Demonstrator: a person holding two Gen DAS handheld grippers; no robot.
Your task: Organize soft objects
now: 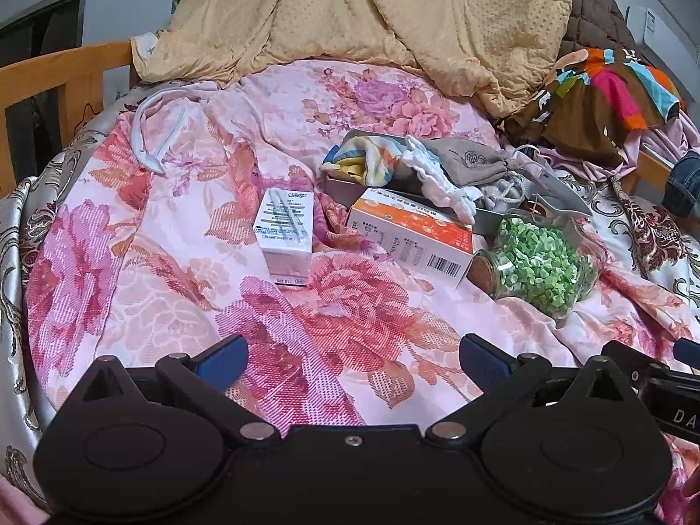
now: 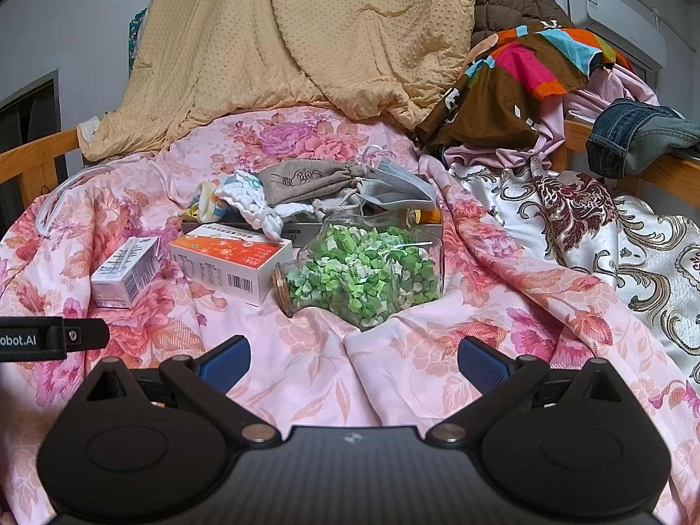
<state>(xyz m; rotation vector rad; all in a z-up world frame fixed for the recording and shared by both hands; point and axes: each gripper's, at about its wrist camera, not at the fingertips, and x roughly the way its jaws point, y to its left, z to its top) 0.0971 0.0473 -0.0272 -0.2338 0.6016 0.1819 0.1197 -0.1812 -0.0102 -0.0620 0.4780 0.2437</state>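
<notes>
Left wrist view: the left gripper [image 1: 352,356] hangs low over the floral bedsheet [image 1: 175,262], its blue-padded fingers [image 1: 223,361] spread wide with nothing between them; the soft things lie well ahead of the fingertips, heaped in an open grey box [image 1: 337,186]: a striped cloth [image 1: 372,157], a white knitted piece [image 1: 442,183] draped over the box edge, a grey drawstring pouch [image 1: 472,159] and a face mask [image 1: 555,188]; nearer the fingers and slightly left stands a small white carton [image 1: 286,236]; an orange and white box [image 1: 411,236] leans against the grey box; a glass jar of green bits [image 1: 542,262] lies on its side to the right, its cork toward the orange and white box.

Right wrist view: the right gripper [image 2: 354,358] also sits low above the bedsheet, fingers [image 2: 483,365] wide apart and empty; the jar [image 2: 363,275] lies straight ahead of the gap, near but not touching; behind it the pouch [image 2: 306,183], the mask [image 2: 393,186] and the knitted piece [image 2: 253,210] rest in the box, well beyond the fingertips; a yellow quilt [image 2: 315,43] rises at the back.
</notes>
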